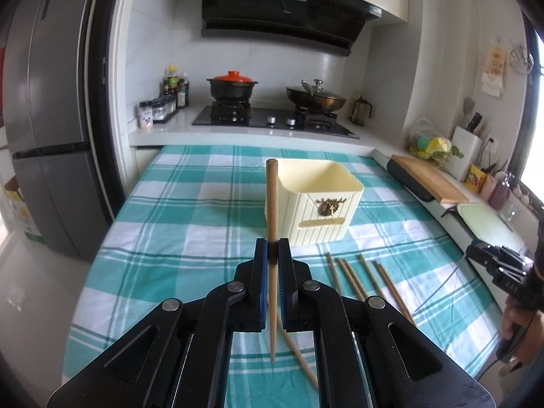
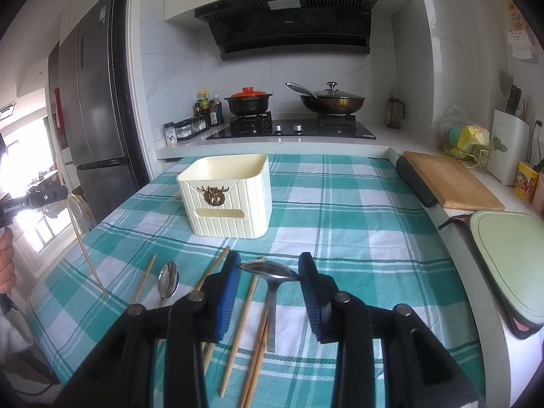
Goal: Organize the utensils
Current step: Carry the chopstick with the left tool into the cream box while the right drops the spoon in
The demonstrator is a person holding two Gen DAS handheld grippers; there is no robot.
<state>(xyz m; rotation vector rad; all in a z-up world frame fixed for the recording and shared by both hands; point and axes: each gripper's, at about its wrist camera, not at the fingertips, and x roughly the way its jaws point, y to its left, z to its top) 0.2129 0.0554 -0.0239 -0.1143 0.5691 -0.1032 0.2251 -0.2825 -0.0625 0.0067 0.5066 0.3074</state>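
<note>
My left gripper (image 1: pixel 273 250) is shut on a wooden chopstick (image 1: pixel 272 204) and holds it upright above the checked cloth, just in front of the cream utensil holder (image 1: pixel 316 200). A second chopstick (image 1: pixel 299 357) hangs slanted below the jaws. Several chopsticks (image 1: pixel 360 278) lie on the cloth to the right. My right gripper (image 2: pixel 268 272) is open, its jaws either side of a steel spoon (image 2: pixel 270 272) lying among chopsticks (image 2: pixel 251 306). A second spoon (image 2: pixel 168 282) lies to the left. The holder (image 2: pixel 227 193) stands behind them, empty as far as I see.
The table wears a teal checked cloth (image 2: pixel 357 238). A wooden cutting board (image 2: pixel 448 180) and a green board (image 2: pixel 510 258) lie on the counter at right. A stove with a pot (image 2: pixel 250 100) and a pan (image 2: pixel 331 100) stands behind. A fridge (image 2: pixel 95 119) is at left.
</note>
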